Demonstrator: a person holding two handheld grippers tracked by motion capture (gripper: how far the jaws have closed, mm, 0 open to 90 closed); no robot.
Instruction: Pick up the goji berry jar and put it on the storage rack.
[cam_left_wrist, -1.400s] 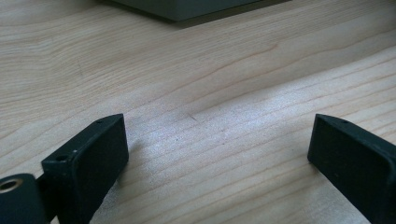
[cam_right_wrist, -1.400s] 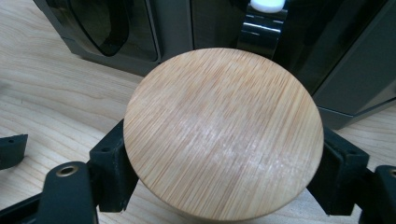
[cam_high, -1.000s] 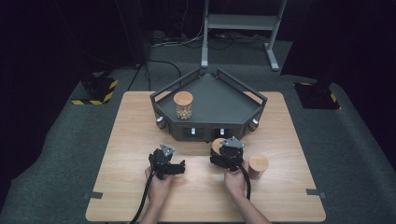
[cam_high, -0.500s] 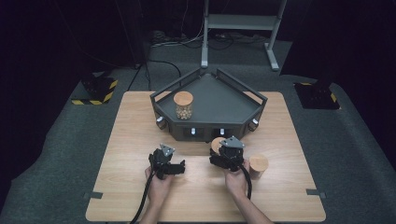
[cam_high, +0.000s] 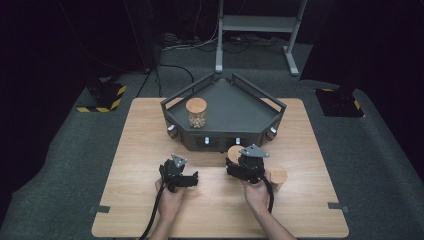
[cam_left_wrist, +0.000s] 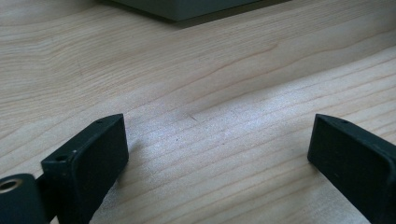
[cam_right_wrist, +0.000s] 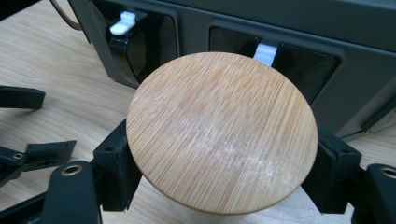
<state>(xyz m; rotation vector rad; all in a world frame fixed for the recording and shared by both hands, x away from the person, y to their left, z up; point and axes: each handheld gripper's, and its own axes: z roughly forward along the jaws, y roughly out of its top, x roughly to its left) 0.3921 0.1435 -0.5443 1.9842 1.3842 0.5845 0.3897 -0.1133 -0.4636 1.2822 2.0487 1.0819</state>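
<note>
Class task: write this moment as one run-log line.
right gripper: shut on jar | left gripper: open, over table | tray: one jar inside

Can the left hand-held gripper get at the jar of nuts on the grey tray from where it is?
Probably yes. The left hand-held gripper is open and empty, bare table lies ahead, and the jar stands near the tray's low front-left rim.

Left gripper (cam_high: 186, 178) low over the table (cam_high: 150, 140), jaws wide apart. Right gripper (cam_high: 234, 162) jaws clamp a lidded jar (cam_right_wrist: 222, 133).
</note>
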